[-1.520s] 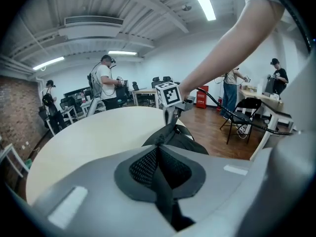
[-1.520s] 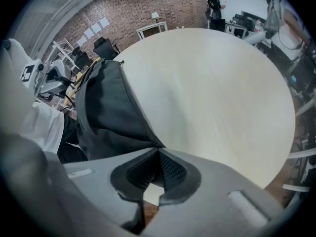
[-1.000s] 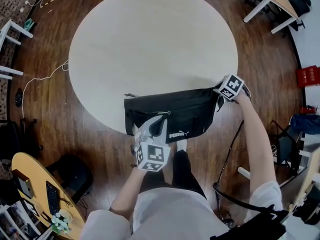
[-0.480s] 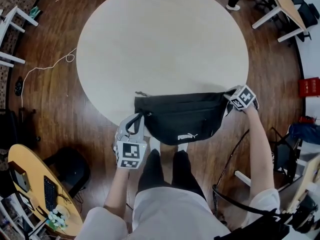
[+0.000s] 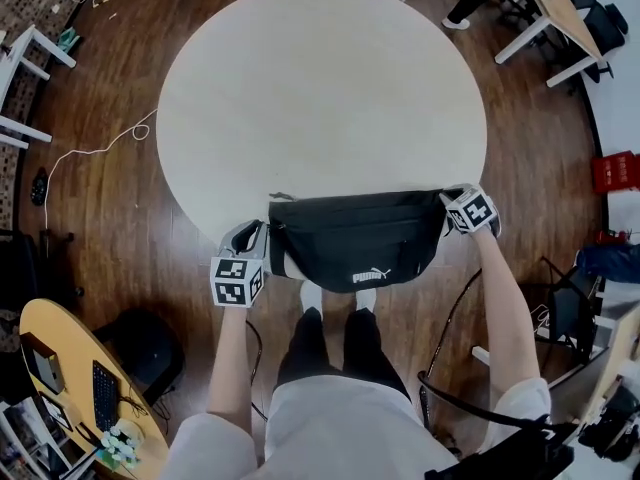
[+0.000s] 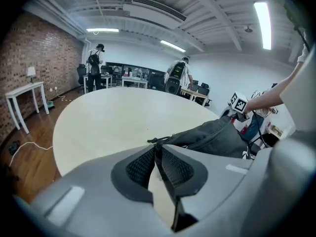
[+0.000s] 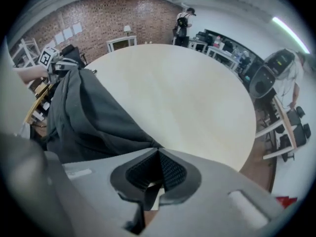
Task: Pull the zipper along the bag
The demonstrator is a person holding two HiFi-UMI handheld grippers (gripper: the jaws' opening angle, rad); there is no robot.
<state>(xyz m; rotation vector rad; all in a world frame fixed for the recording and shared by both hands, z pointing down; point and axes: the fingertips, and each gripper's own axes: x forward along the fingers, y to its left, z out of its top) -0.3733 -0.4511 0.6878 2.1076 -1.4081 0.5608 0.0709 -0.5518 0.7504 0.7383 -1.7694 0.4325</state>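
A black waist bag (image 5: 355,238) lies stretched along the near edge of the round pale table (image 5: 320,98). My left gripper (image 5: 264,234) is at the bag's left end. In the left gripper view its jaws (image 6: 157,151) are opening, and the dark zipper pull (image 6: 156,142) fills the narrow gap at their tips. The bag (image 6: 212,138) runs off to the right from there. My right gripper (image 5: 448,200) is shut on the bag's right end. In the right gripper view the fabric (image 7: 89,122) runs straight into the closed tips (image 7: 159,152).
The bag overhangs the table's front edge above the person's legs (image 5: 325,343). Wooden floor surrounds the table. A red crate (image 5: 615,173) stands at the right and a yellow desk (image 5: 60,388) at the lower left. People (image 6: 177,75) stand far behind the table.
My left gripper has travelled from the middle of the bag to its left end, taking the zipper pull with it. The bag now lies straighter. My right gripper kept hold of the right end.
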